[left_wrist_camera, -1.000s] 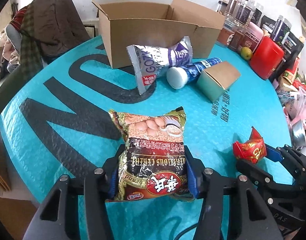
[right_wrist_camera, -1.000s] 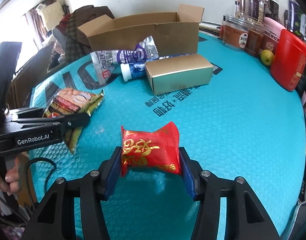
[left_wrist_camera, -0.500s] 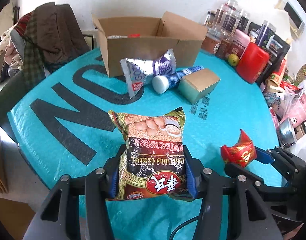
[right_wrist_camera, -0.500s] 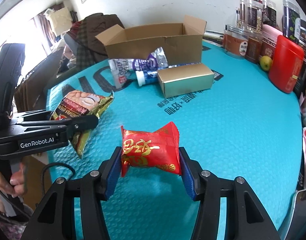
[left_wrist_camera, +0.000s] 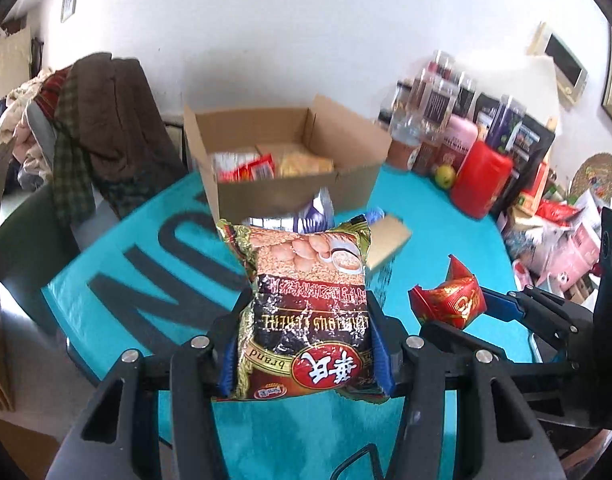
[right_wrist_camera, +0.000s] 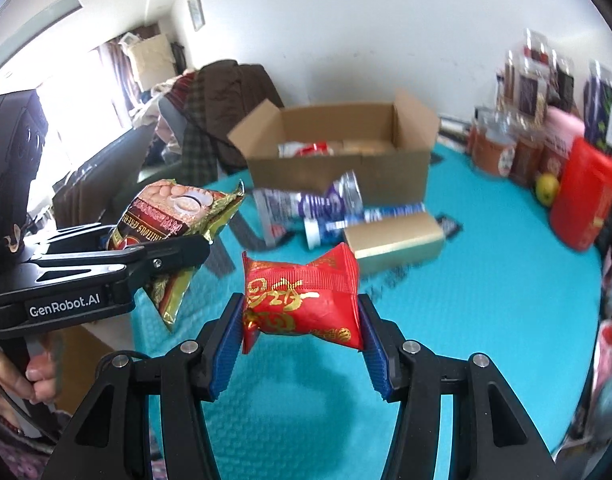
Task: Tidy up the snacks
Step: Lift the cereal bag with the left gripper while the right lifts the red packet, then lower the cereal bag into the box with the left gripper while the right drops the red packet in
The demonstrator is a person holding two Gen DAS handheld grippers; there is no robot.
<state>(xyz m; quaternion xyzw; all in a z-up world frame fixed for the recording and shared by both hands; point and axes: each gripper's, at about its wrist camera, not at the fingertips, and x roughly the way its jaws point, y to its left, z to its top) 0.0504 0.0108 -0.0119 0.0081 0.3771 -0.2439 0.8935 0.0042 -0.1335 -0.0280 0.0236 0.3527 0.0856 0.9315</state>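
1. Left wrist view: the cardboard box [left_wrist_camera: 289, 176], at the table's [left_wrist_camera: 446, 236] far edge, lies straight ahead of both grippers, partly filled.
2. The left gripper [left_wrist_camera: 306, 344] clamps the cereal bag [left_wrist_camera: 306, 304], long axis pointing boxward.
3. Right wrist view: the right gripper [right_wrist_camera: 301, 320] pinches the red packet [right_wrist_camera: 301, 300] crosswise, showing loose snacks that the bag hides.
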